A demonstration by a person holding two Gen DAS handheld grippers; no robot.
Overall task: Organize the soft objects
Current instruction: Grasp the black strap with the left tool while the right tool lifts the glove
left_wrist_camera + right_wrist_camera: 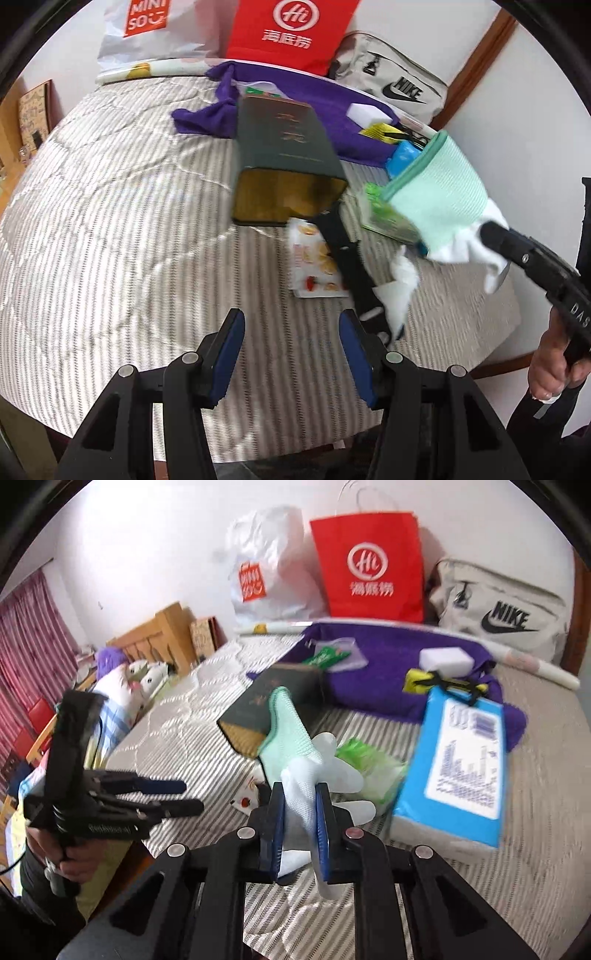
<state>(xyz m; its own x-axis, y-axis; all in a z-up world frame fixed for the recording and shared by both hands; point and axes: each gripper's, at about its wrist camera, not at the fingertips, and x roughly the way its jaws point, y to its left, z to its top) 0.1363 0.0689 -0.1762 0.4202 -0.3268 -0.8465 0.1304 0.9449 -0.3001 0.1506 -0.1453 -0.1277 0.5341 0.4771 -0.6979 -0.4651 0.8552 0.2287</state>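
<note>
1. My left gripper (291,349) is hovering with its jaws apart and nothing between them.
2. My right gripper (300,825) is pinching a glove (295,746) tight between its pads, tilting downward.

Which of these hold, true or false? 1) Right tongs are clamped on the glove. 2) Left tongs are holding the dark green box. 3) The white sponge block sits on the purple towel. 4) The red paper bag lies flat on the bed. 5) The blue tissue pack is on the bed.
1) True: the right tongs are shut on the white fingers of the mint-cuffed glove.
2) False: the left tongs are open with nothing between them; the dark green box lies apart on the bed.
3) True: the white sponge block rests on the purple towel.
4) False: the red paper bag stands upright against the wall.
5) True: the blue tissue pack lies on the bed.
</note>
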